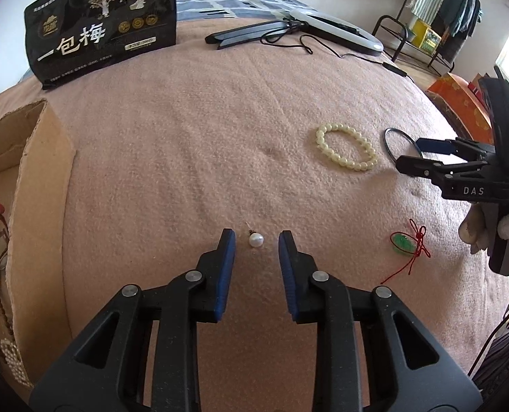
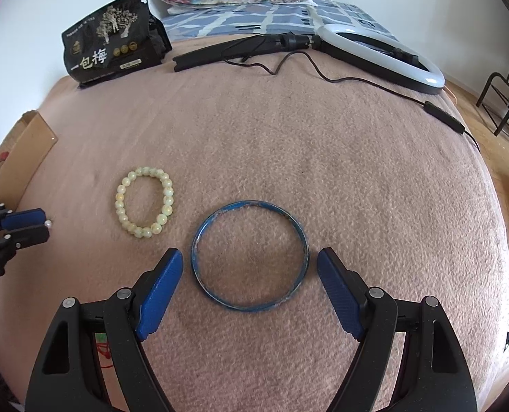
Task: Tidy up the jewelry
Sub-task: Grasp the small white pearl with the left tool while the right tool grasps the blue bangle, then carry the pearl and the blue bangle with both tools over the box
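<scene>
Both tongs hang spread over the jewelry on our pink blanket [image 2: 323,158].

Left to right: the cardboard box [image 1: 45,158] waits at the blanket's left edge; our left gripper [image 1: 256,238] straddles the pearl earring [image 1: 256,240] without touching, likely to pinch it; the bead bracelet [image 2: 145,202] lies free; our right gripper [image 2: 250,267] brackets the blue bangle [image 2: 199,240], pads clear, 2 pickups pending.

The left hand-held gripper [image 1: 256,238] points down at the pink blanket [image 1: 185,144], its blue pads either side of a pearl earring [image 1: 256,240] without touching it. Ahead to its right lies a bead bracelet [image 1: 345,151]; at its left, a cardboard box [image 1: 31,158].
</scene>
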A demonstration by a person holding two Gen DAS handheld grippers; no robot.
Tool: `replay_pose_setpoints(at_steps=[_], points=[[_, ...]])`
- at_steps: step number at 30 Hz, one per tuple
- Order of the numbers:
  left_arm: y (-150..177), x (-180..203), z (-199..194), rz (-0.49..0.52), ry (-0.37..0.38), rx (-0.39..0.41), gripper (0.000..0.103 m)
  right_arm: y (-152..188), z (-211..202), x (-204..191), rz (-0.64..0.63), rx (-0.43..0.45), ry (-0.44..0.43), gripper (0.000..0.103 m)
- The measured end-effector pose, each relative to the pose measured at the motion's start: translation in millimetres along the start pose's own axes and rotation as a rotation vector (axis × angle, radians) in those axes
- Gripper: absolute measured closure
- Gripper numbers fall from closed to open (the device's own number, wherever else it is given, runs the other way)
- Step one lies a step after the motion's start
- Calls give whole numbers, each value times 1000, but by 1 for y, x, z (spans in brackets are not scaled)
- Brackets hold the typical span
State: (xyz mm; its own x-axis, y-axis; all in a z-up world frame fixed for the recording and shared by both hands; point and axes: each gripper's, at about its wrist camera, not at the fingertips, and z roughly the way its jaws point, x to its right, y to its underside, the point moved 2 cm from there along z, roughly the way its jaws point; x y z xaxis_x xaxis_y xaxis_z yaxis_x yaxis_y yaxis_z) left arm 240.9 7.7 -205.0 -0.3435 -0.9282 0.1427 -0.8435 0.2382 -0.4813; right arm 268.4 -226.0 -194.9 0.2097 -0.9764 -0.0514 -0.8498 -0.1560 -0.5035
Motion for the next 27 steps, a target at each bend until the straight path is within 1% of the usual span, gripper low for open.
replay_pose_setpoints(at_steps=[1, 5, 7, 12, 19, 22, 23, 27], points=[[0, 2, 2, 10, -7, -5, 85, 0, 1, 0, -1, -1, 2, 23], [3, 6, 6, 32, -23, -10, 86, -1, 5, -1, -8, -5, 16, 22], [4, 7, 6, 34, -22, -9, 91, -1, 6, -2, -19, -5, 24, 22], [3, 6, 6, 33, -28, -8, 96, -1, 9, -4, -34, -21, 38, 21], [4, 5, 6, 36, -32, -4, 96, -1, 9, -4, -25, -34, 42, 21], [3, 5, 5, 31, -33, -1, 96, -1, 7, -3, -22, -33, 42, 27], [3, 5, 4, 30, -33, 0, 96, -1, 6, -2, -21, -31, 43, 31], [2, 5, 1, 31, -35, 7, 96, -2, 2, -1, -13, -29, 38, 31]])
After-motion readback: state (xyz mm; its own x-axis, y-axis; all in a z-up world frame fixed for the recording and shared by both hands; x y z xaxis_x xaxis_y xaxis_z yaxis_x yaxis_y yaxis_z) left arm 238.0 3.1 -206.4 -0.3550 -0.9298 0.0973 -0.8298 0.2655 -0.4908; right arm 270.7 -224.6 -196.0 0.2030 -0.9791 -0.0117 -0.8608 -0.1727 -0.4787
